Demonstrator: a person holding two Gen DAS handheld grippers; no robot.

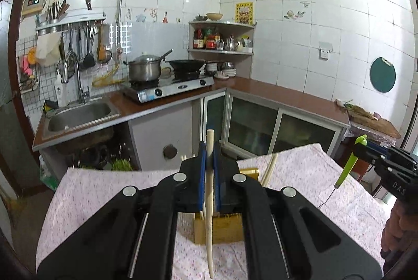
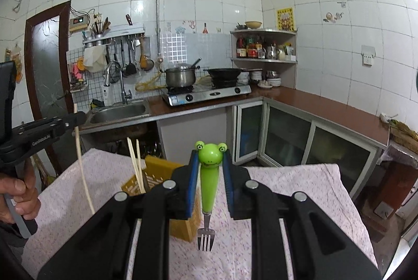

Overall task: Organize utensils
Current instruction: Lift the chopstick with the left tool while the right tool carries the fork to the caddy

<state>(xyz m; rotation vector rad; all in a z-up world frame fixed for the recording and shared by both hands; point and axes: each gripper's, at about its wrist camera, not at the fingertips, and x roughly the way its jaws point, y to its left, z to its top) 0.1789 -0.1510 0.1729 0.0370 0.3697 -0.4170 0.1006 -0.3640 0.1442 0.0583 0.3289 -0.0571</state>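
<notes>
Left gripper (image 1: 209, 149) pinching light, stiff chopstick (image 1: 209, 201) mid-shaft; right gripper (image 2: 209, 157) pinching frog fork (image 2: 208, 183) by smooth, possibly slippery handle.

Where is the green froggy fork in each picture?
Left wrist view: the frog fork is at the far right edge, hanging tines-down from the right gripper over the pink cloth.
Right wrist view: it is in the lower centre, between the blue fingers, frog head up.
Shared landmark: the yellow utensil box with chopsticks in it.
</notes>
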